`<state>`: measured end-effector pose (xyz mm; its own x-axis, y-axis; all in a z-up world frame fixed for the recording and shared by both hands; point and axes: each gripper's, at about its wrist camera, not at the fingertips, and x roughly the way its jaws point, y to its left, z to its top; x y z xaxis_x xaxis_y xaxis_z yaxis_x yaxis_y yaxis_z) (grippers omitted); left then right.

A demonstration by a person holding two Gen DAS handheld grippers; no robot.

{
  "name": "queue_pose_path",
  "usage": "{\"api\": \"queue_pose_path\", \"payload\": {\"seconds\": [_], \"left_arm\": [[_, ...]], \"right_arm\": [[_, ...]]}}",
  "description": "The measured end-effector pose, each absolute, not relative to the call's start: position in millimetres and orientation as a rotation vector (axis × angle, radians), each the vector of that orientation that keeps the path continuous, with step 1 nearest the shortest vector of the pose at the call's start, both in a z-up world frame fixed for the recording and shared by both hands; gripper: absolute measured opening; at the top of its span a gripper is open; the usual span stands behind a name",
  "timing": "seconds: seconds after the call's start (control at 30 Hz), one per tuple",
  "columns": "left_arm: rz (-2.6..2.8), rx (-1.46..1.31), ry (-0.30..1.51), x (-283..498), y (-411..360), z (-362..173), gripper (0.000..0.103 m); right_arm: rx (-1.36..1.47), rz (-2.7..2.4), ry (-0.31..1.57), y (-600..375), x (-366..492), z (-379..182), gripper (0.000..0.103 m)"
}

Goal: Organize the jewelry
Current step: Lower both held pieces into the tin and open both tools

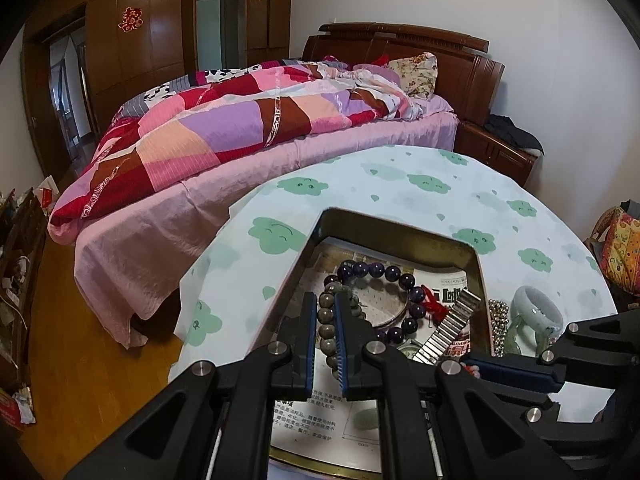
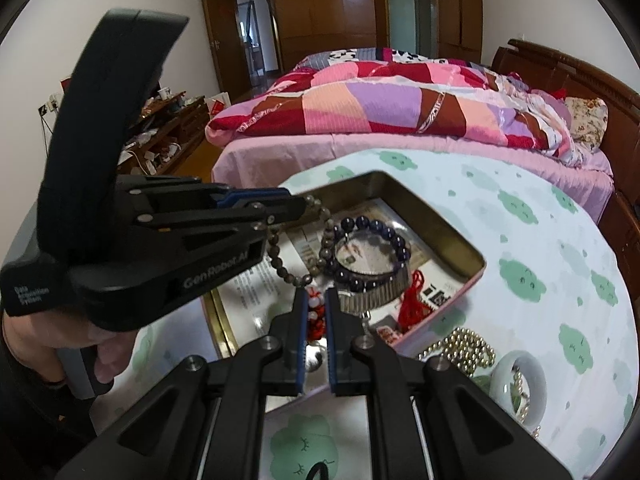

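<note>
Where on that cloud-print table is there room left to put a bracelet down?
Bare cloth lies beyond the tin, toward the bed. Crowded: inside the tin, and right of it around the jade bangle and pearl beads.

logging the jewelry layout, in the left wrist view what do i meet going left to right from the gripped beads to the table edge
Grey-brown stone bead bracelet between the left gripper fingers → dark purple round-bead bracelet → ribbed silver metal watch band → gold-coloured small bead strand → pale green jade bangle.
</note>
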<state>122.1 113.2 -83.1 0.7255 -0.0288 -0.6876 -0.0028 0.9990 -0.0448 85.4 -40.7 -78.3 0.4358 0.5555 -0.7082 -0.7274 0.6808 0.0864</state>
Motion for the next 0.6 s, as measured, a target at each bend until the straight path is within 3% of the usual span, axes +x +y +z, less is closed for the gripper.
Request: {"api": "queue_pose_path", "payload": {"seconds": [0.6], "left_arm": [[0.020, -0.016, 0.823, 126, 109, -106, 0.008]], "right_arm": [[-0.267, 0.767, 0.815, -42, 90, -95, 0.010]]}}
